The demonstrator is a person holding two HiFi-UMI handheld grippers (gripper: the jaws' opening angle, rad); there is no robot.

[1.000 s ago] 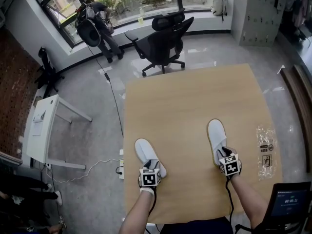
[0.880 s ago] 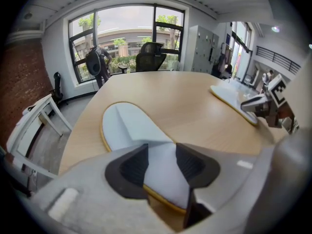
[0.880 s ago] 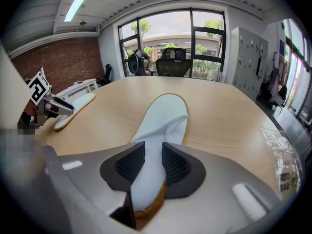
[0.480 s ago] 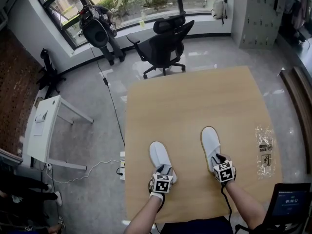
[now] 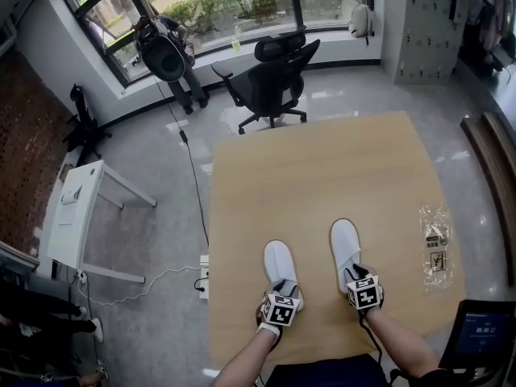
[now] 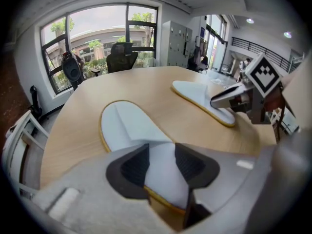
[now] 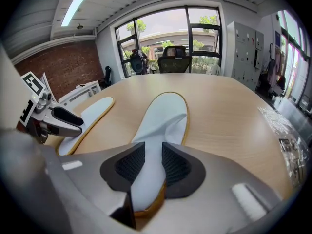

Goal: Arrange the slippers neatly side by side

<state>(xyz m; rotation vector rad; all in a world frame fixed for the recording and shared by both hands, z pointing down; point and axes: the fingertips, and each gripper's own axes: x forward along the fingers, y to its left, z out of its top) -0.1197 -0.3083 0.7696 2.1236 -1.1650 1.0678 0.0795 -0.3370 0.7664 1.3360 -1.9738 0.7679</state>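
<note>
Left slipper (image 5: 278, 258), right slipper (image 5: 344, 244), on table (image 5: 322, 168)

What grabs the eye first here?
Two white slippers lie on the table near its front edge: the left slipper pinched at its near end in the left claw, whose jaws have just been closing, the right slipper in the right claw. An office chair stands beyond.

Wooden table (image 5: 322, 168): left slipper (image 5: 278, 260) and right slipper (image 5: 344, 244) near front edge, apart; plastic wrapper (image 5: 436, 248) by right edge.

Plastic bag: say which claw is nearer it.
Right. The right claw grips a slipper left of the plastic bag; the left claw, jaws just closing on the other slipper, is farther left.
</note>
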